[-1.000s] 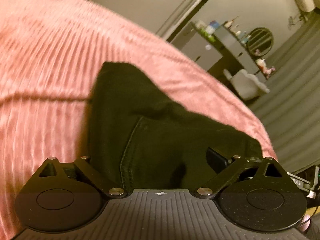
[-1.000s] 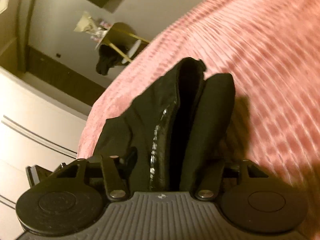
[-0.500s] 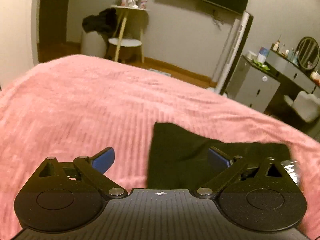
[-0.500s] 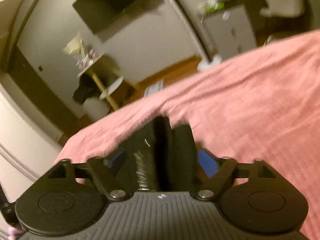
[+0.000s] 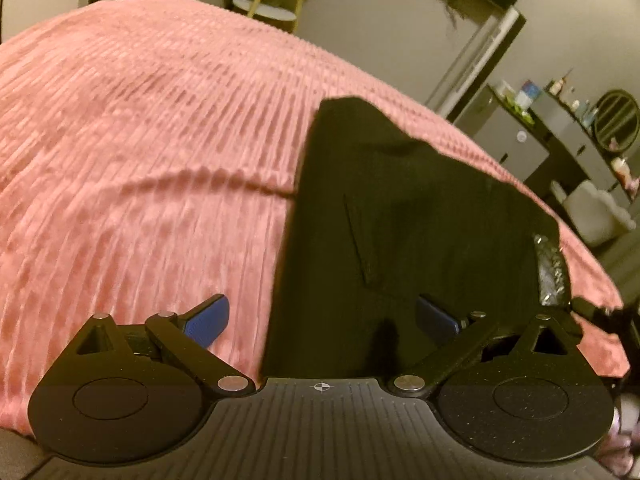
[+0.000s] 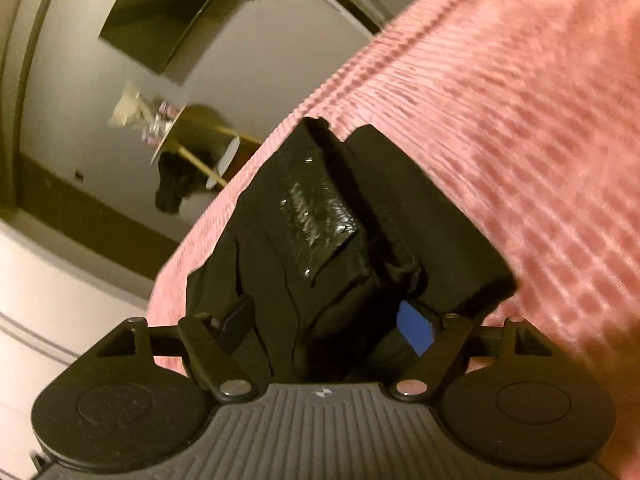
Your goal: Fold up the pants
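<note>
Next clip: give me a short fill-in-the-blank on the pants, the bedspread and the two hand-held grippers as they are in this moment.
1. The pants are ____ in colour.
2. They lie on a ribbed ____ bedspread.
3. The left hand-held gripper has its jaws ____, with one blue pad over the bedspread.
4. In the right hand-held gripper view, the folded pants sit ____ the two fingers.

Missing words: black; pink; open; between

Matt black cloth pants (image 5: 420, 216) with a glossy sequined patch (image 6: 320, 216) lie on a ribbed, plush pink blanket (image 5: 140, 160).
</note>
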A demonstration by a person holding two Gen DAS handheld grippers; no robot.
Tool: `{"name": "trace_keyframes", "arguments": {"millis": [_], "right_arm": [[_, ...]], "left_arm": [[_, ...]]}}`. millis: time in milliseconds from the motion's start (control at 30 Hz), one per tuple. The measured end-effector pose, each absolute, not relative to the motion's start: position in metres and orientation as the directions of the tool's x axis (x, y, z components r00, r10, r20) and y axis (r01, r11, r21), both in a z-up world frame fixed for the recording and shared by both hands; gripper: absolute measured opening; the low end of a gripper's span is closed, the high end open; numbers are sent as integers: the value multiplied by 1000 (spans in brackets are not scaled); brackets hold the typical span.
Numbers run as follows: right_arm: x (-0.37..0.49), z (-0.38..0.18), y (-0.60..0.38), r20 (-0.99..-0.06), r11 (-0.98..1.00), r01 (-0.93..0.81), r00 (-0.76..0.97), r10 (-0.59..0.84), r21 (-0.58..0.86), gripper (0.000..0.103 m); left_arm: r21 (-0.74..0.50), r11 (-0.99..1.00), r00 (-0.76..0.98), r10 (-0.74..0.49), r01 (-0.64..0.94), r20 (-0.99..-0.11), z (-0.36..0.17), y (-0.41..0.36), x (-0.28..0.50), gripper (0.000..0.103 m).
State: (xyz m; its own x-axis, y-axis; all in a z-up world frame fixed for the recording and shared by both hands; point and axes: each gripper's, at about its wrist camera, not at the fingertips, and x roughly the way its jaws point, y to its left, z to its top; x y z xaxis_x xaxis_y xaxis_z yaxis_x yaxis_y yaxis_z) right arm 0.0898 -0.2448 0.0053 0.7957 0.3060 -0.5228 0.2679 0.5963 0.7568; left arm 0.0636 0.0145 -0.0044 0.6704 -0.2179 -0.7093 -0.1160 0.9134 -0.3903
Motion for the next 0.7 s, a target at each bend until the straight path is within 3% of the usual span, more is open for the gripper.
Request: {"name": "trace_keyframes", "arguments": {"millis": [100,167,200,367,533,700], "right_arm": [[93,0,-247,-504,556,283,811,296,782,77],[95,3,-242,-533,597,298,803,264,745,46],[98,5,-238,-557,641,301,795,241,706,40],[86,28,-214,-520,793,195,837,172,577,35],[101,9,-195,-625,924,209,780,41,321,33],[100,19,-189,-646,937,210,763,22,281,39]], "left_arm": [[-381,918,662,-217,-112,-718,-13,10,62,102],[-363,926,655,-208,-108,-726,-17,7,62,102],[-347,932,653,-200,-103,-731,-18,5,62,102],[-293,950,675,-149,-104,-722,-16,2,59,102],[-302,946,656,-153,-119,-739,-23,5,62,103],[-270,957,665,-132,-109,-735,-24,4,61,103]]}}
